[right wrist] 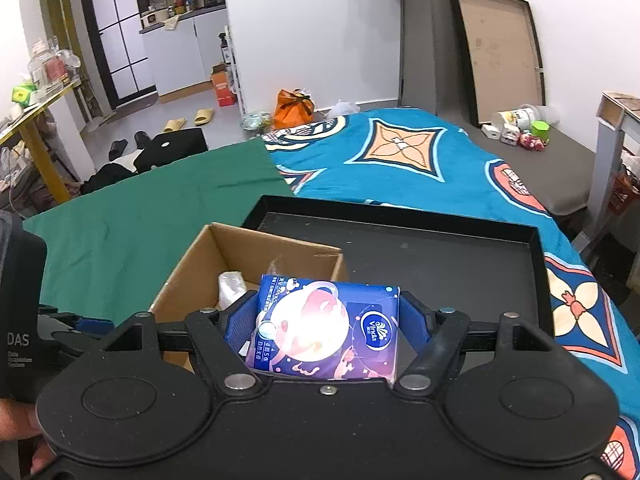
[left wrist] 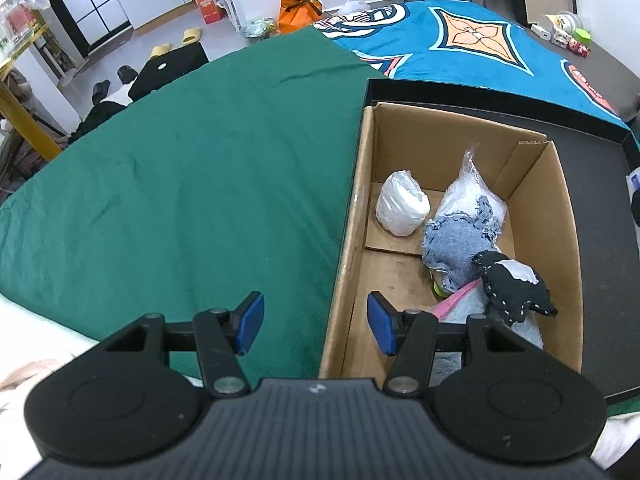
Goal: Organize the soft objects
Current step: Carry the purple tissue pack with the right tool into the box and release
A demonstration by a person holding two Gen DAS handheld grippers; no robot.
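Even, bright indoor light fills both fisheye views, casting only soft shadows inside the brown cardboard box (left wrist: 460, 216). Straight edges bow strongly toward the frame borders, and the corners vignette dark. A pale glare washes the glossy blue tissue packet (right wrist: 326, 326); focus stays sharp, without motion blur.

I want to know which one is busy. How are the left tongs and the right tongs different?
The right tongs squeeze a blue tissue pack; the left tongs are open with nothing between them. The right tongs hover by the cardboard box's near end; the left tongs straddle the box's side wall, over the green cloth. Both have blue pads and black arms.
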